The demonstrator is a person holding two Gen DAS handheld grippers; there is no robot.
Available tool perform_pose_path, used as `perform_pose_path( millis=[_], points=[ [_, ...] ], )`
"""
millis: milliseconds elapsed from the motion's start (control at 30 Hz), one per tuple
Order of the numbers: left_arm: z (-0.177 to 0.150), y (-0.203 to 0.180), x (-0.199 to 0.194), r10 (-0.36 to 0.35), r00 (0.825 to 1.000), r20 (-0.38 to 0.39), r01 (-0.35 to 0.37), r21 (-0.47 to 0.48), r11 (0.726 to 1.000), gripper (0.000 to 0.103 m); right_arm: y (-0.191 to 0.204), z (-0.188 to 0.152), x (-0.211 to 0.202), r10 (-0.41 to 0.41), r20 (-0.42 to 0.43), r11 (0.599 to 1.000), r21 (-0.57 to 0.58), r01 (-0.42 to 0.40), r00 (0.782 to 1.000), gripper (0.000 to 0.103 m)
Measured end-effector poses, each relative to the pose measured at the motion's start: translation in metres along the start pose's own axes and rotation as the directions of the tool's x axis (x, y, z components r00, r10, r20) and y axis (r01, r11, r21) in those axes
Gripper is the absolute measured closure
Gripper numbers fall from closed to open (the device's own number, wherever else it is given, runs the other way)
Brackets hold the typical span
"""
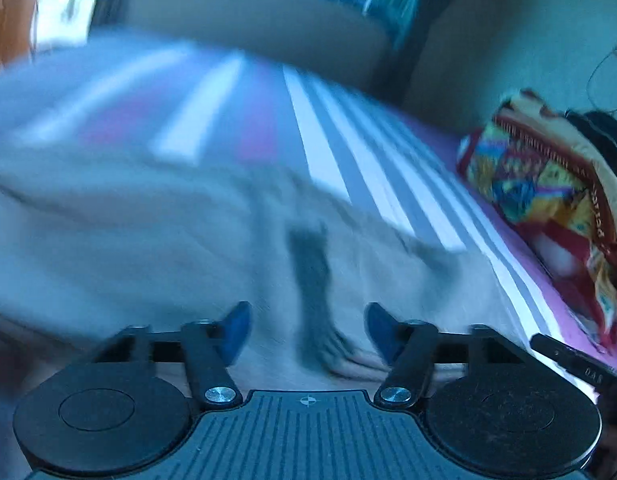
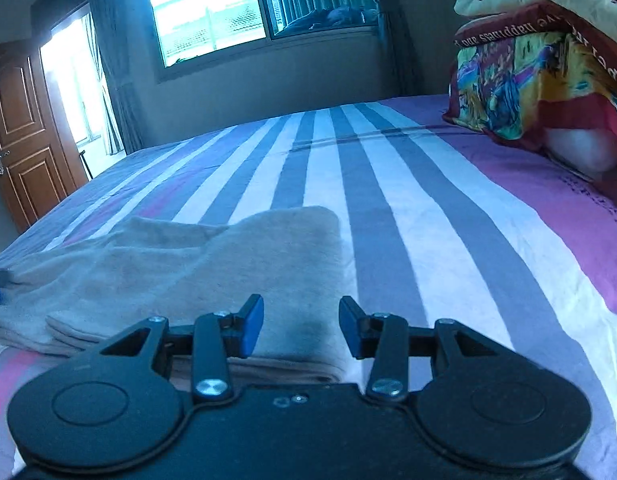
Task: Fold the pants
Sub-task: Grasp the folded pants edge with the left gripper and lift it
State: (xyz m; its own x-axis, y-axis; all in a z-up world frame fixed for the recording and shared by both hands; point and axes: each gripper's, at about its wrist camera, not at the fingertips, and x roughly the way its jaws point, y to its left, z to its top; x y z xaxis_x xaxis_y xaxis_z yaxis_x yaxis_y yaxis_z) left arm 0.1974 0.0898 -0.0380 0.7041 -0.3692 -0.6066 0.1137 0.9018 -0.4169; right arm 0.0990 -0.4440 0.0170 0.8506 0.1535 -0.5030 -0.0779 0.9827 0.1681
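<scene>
Your folded pants (image 2: 212,264) lie on the bed (image 2: 388,184), long axis running left to right. Only your right view shows them sharp, with door (image 2: 24,136) and window (image 2: 204,16). Both grippers' fingers (image 1: 236,330) stand apart, empty.

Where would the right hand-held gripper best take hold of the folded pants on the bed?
Probably the near right corner of the pants, coming low from the right edge. The stacked layers end there in a straight edge on the striped bedsheet, just ahead of the open right hand-held gripper.
</scene>
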Motion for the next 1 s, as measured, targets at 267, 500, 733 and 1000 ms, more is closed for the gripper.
perform_pose_path(
  millis=[267,500,733,1000],
  points=[
    [-0.007,0.013,0.048,-0.247,0.964,-0.093,0.223,-0.212,0.951,0.041,-0.003,-0.012,0.0,0.05,-0.032,0.999,-0.015,-0.05,0.998,0.059],
    [-0.016,0.01,0.056,-0.313,0.946,0.082,0.323,-0.245,0.914,0.092,-0.005,-0.02,0.009,0.002,-0.072,1.0,-0.014,-0.003,0.997,0.06],
    [-0.036,0.015,0.061,-0.226,0.973,0.05,0.232,-0.243,0.942,0.089,-0.003,-0.026,0.018,-0.026,-0.099,1.0,-0.01,0.025,0.995,0.054],
    [0.005,0.004,0.07,-0.226,0.974,0.017,0.226,-0.158,0.961,0.085,-0.014,-0.012,0.029,-0.049,-0.107,0.998,0.024,0.051,0.993,0.055]
  ],
)
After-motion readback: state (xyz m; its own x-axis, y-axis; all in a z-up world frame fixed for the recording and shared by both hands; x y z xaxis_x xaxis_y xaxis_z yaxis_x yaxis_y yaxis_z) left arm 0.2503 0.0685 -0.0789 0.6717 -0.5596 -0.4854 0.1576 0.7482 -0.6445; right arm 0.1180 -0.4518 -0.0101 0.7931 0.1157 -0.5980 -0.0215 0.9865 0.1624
